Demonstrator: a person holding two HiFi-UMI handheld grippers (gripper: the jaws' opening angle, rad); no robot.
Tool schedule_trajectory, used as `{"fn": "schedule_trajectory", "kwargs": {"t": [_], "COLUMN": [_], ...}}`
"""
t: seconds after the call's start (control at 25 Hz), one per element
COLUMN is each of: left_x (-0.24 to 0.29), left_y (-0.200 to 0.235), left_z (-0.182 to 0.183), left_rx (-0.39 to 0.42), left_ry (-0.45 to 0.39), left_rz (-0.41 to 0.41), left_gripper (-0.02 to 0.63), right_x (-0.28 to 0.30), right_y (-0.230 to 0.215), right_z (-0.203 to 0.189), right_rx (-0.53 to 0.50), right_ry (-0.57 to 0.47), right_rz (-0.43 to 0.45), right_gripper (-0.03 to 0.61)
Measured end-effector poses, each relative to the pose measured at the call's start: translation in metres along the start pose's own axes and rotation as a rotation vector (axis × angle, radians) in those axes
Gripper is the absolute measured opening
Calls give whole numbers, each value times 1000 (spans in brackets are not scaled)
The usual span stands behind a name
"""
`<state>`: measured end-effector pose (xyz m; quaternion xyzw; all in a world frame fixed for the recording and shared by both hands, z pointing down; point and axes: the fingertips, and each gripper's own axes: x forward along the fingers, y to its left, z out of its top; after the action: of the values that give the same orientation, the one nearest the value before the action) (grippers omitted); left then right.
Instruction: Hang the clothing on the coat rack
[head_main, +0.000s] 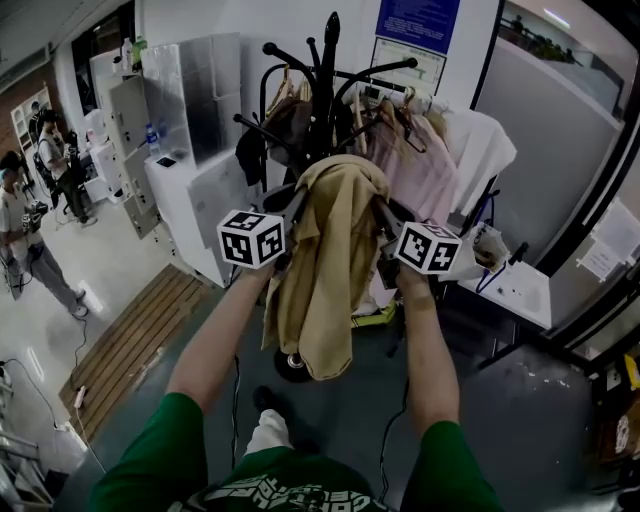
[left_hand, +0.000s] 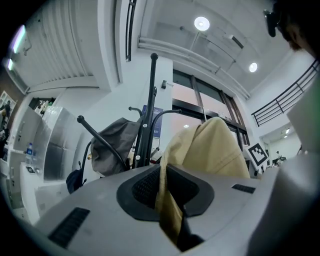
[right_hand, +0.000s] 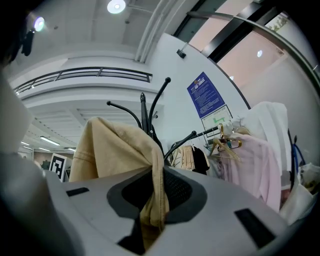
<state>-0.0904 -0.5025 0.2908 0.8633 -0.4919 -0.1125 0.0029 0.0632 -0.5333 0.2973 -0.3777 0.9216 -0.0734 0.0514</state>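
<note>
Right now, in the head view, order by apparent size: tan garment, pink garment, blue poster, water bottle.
tan garment (nearest the camera, which helps)
pink garment
blue poster (cropped by the frame)
water bottle

The person wears a green short-sleeved shirt (head_main: 165, 455) with white lettering (head_main: 270, 492) across the chest, and a pale trouser leg (head_main: 268, 432) shows below it. The left gripper (left_hand: 164, 192) and the right gripper (right_hand: 154, 197) are built alike: a smooth grey shell with dark rectangular slots (left_hand: 70, 225), a black surround at the jaws lined with ribbed black pads (left_hand: 147, 185), and a white cube (head_main: 251, 238) printed with black square markers. A thin dark cable (head_main: 236, 400) runs down below each gripper.
</note>
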Motion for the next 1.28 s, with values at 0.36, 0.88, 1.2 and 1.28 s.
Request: {"fn": "schedule_trajectory", "kwargs": {"t": [0.36,0.88,1.2,1.28], "left_x": [-15,-31,-35,-37], "left_y": [-26,-57,-63,-63], "left_z": [-22,-35,-38,-39], "left_rx": [15,-11,-25,-24], "left_ry": [-39,-117,-144,-142], "left_rz": [-17,-32,-26,-27], "left_gripper": [37,37,37,37], "right_x": [-15,-25,-26,-27], "right_y": [32,67,76,77], "right_z": [-32,-52,-56,-57], "right_rx": [18,-70,-71,-73], "right_ry": [-54,-122,-136,-135], "right_rz": [97,43,32,30], "right_gripper": [58,57,54,54]}}
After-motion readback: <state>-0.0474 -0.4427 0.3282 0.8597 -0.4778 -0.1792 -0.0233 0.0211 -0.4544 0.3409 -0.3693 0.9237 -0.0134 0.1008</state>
